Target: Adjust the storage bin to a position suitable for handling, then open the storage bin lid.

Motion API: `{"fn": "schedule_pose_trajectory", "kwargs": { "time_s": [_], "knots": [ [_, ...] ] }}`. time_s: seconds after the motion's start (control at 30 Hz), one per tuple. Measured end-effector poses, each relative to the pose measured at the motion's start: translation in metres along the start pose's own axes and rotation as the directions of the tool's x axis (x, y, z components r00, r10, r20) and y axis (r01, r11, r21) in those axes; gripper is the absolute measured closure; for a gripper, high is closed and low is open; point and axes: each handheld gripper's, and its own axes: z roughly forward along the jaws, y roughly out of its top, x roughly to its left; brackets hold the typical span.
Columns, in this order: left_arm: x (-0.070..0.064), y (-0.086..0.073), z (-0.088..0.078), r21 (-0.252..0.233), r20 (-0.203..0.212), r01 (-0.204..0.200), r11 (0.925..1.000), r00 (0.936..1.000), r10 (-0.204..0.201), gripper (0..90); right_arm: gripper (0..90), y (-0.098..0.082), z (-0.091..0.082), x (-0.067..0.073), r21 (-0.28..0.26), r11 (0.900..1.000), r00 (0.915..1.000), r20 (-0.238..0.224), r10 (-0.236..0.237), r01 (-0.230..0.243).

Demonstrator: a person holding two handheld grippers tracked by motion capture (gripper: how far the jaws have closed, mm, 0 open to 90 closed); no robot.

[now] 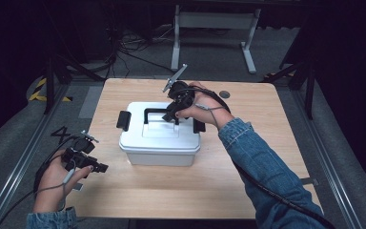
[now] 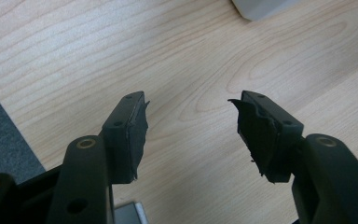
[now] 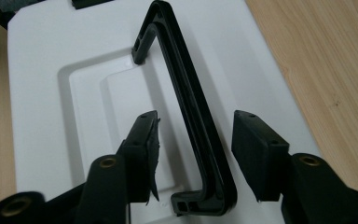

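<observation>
Handle (image 3: 193,116) stands between the right gripper's (image 3: 196,140) apart jaws; left gripper (image 2: 191,126) gapes over table (image 2: 74,56).

I find a white plastic box (image 1: 159,143) near the middle of the wooden table, upright, its lid (image 3: 42,93) seated on top. A black handle (image 3: 191,107) stands raised over the lid's recessed centre. A black latch (image 1: 123,120) on the left end is swung outward; another (image 1: 198,126) sits at the right end, partly hidden by my right hand.
</observation>
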Motion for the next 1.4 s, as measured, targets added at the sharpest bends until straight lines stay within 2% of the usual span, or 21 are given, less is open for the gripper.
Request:
{"fn": "schedule_pose_trajectory", "kwargs": {
  "time_s": [0.03, 0.13, 0.33, 0.43, 0.47, 0.63, 0.83, 0.97, 1.13, 1.2, 1.4],
  "knots": [
    [-0.001, 0.001, 0.000, -0.001, 0.003, 0.001, 1.0000, 1.0000, -0.001, 43.2, 59.9, 0.001, 0.001, 0.001, 0.008, 1.000, 1.0000, 0.005, -0.007, 0.007],
    [0.000, 0.002, 0.002, 0.001, 0.005, -0.009, 1.0000, 0.9999, 0.009, 43.2, 69.3, 0.006, -0.001, 0.006, 0.026, 0.999, 0.9983, 0.042, -0.039, 0.038],
    [0.000, 0.002, 0.001, -0.004, 0.008, -0.004, 1.0000, 1.0000, 0.004, 43.2, 76.0, 0.011, -0.005, 0.013, 0.043, 0.996, 0.9960, 0.028, -0.084, 0.083],
    [0.000, 0.002, 0.002, -0.007, 0.017, -0.010, 0.9999, 0.9998, 0.010, 43.1, 77.9, 0.012, -0.006, 0.015, 0.055, 0.993, 0.9947, 0.020, -0.101, 0.100],
    [0.000, 0.002, 0.002, -0.006, 0.014, -0.017, 0.9998, 0.9998, 0.017, 43.0, 78.6, 0.012, -0.006, 0.015, 0.058, 0.993, 0.9948, 0.004, -0.102, 0.101],
    [0.000, 0.000, 0.002, -0.005, 0.018, -0.005, 1.0000, 0.9998, 0.005, 42.9, 82.0, 0.013, -0.007, 0.018, 0.077, 0.989, 0.9915, -0.038, -0.124, 0.127],
    [0.001, -0.002, 0.001, -0.022, 0.023, 0.002, 0.9997, 0.9997, -0.001, 42.9, 82.9, 0.014, -0.007, 0.019, 0.084, 0.985, 0.9880, -0.036, -0.150, 0.153],
    [0.002, -0.001, 0.002, -0.016, 0.014, -0.003, 0.9999, 0.9999, 0.004, 42.8, 83.5, 0.015, -0.008, 0.019, 0.090, 0.978, 0.9816, -0.042, -0.186, 0.189],
    [0.001, 0.000, 0.002, -0.015, 0.027, -0.004, 0.9999, 0.9996, 0.004, 42.8, 84.4, 0.015, -0.008, 0.020, 0.072, 0.978, 0.9795, -0.055, -0.194, 0.197],
    [0.001, -0.001, 0.002, -0.019, 0.026, 0.000, 0.9998, 0.9996, 0.001, 42.8, 84.5, 0.017, -0.009, 0.021, 0.075, 0.975, 0.9768, -0.055, -0.207, 0.211],
    [0.002, -0.002, 0.001, -0.021, 0.025, 0.002, 0.9998, 0.9997, -0.002, 42.7, 84.6, 0.020, -0.013, 0.021, 0.062, 0.976, 0.9772, -0.055, -0.205, 0.208]
  ]
}}
